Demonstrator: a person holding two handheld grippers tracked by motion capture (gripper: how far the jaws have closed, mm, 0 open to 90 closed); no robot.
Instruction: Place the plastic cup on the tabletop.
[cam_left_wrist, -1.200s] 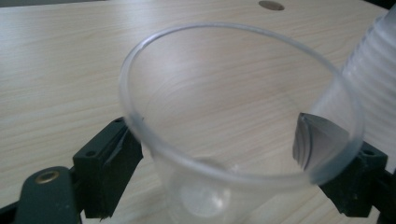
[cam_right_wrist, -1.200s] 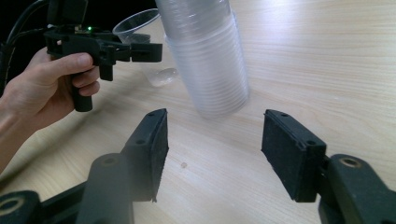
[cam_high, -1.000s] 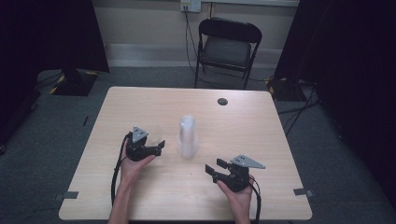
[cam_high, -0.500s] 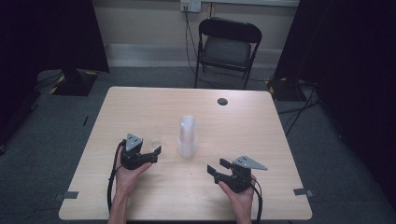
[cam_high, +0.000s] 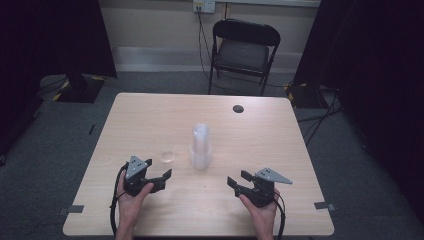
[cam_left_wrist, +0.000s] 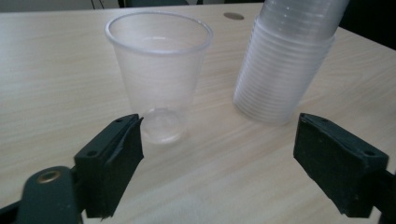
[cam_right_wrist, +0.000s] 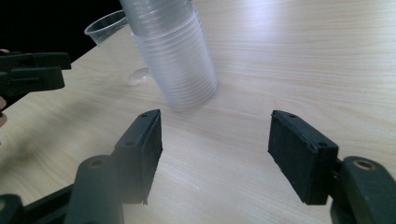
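A tall stack of clear plastic cups (cam_high: 200, 146) stands mid-table. A single clear cup (cam_high: 166, 150) stands upright just left of it, apart from the stack. My left gripper (cam_high: 162, 180) sits near the front edge, short of the single cup, open and holding nothing. In the left gripper view the single cup (cam_left_wrist: 159, 79) and the stack (cam_left_wrist: 285, 70) lie beyond the open left gripper (cam_left_wrist: 219, 149). My right gripper (cam_high: 238, 178) rests at the front right; its jaws have just been opening, with nothing between them. The right gripper view has the stack (cam_right_wrist: 177, 60) ahead of the right gripper (cam_right_wrist: 215, 144).
A small dark round disc (cam_high: 238, 108) lies on the light wooden table (cam_high: 280, 145) near its far edge. A black folding chair (cam_high: 243, 47) stands beyond the table. Dark curtains hang on both sides. Cables trail from both grippers over the front edge.
My left gripper has drawn back toward the front edge, away from the single cup, which stays in place. The right gripper has hardly moved.
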